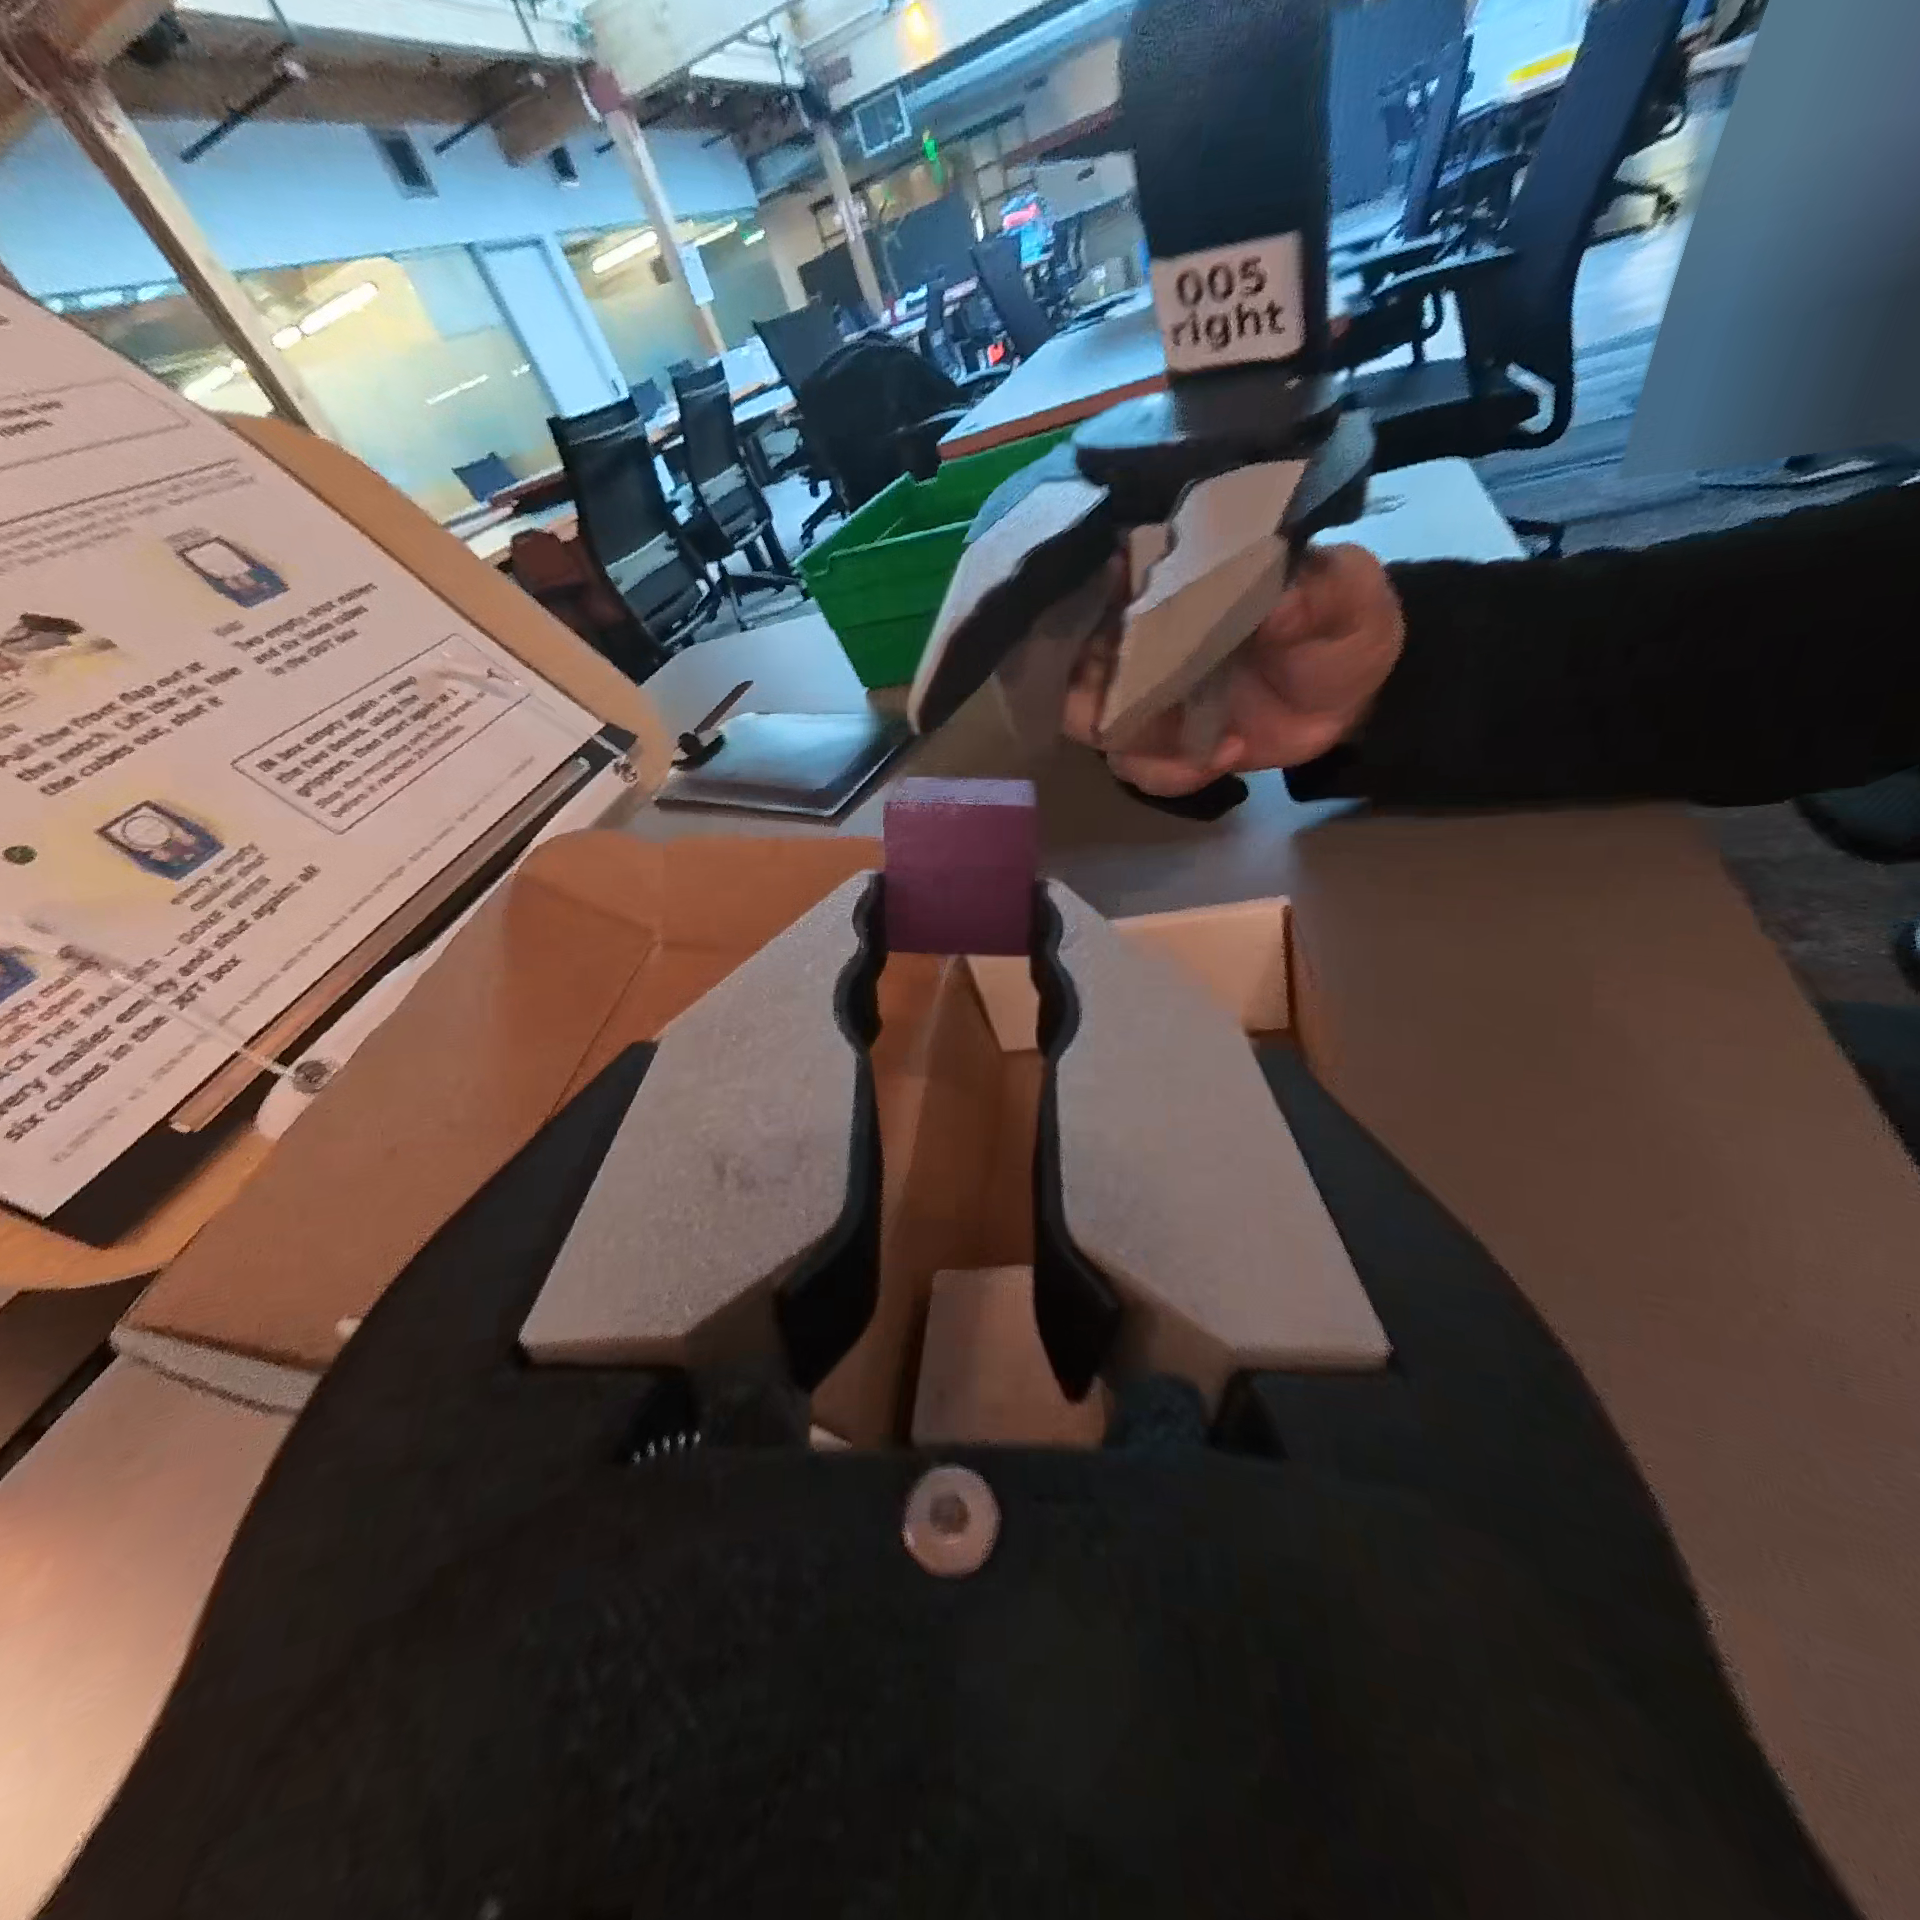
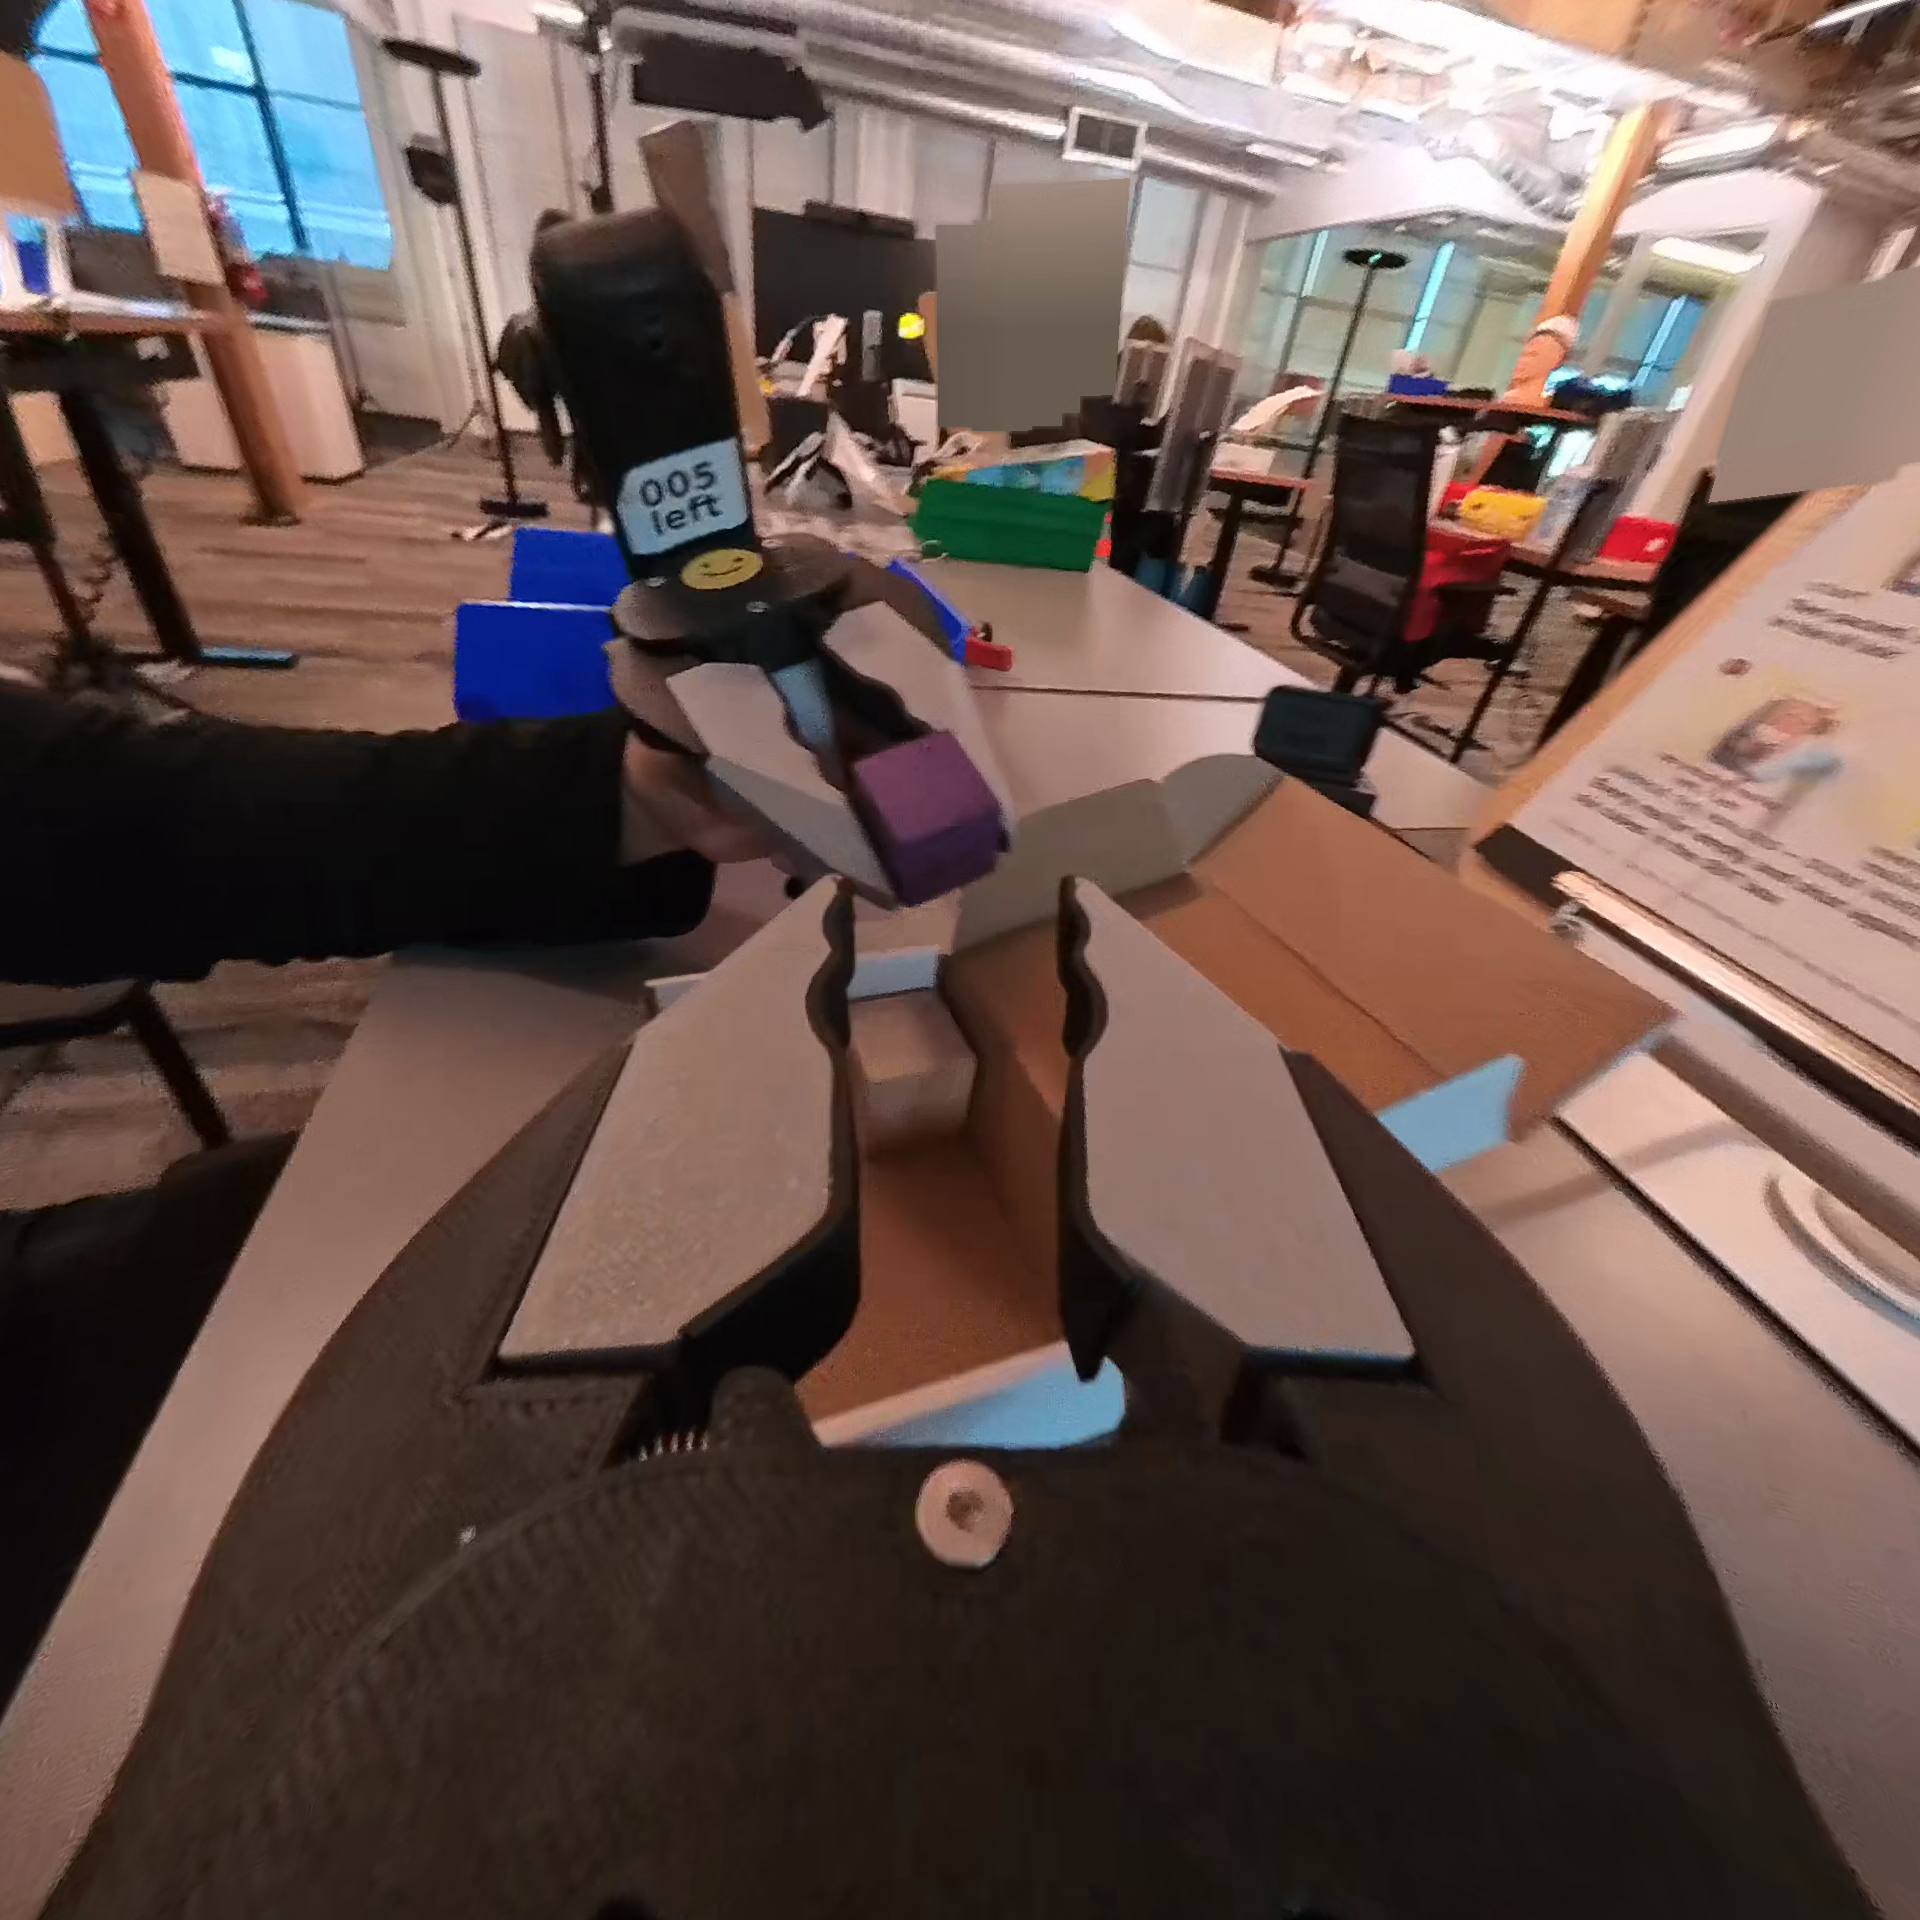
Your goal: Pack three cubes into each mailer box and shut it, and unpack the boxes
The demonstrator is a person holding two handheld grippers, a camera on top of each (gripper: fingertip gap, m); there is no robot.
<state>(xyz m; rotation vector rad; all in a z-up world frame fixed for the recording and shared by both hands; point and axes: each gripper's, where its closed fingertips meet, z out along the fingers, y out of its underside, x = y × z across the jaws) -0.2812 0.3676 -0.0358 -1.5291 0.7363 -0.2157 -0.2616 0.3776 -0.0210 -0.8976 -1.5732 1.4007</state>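
My left gripper (image 1: 958,912) pinches a purple cube (image 1: 958,878) above the open mailer box (image 1: 1143,977), my right gripper (image 2: 954,935), at two o'clock, gapes empty; packing or unpacking looks unfinished

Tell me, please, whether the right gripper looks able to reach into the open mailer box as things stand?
Probably yes. The right gripper is open and empty, the mailer box lies with its lid folded back, and the left gripper, holding the purple cube, hangs to one side.
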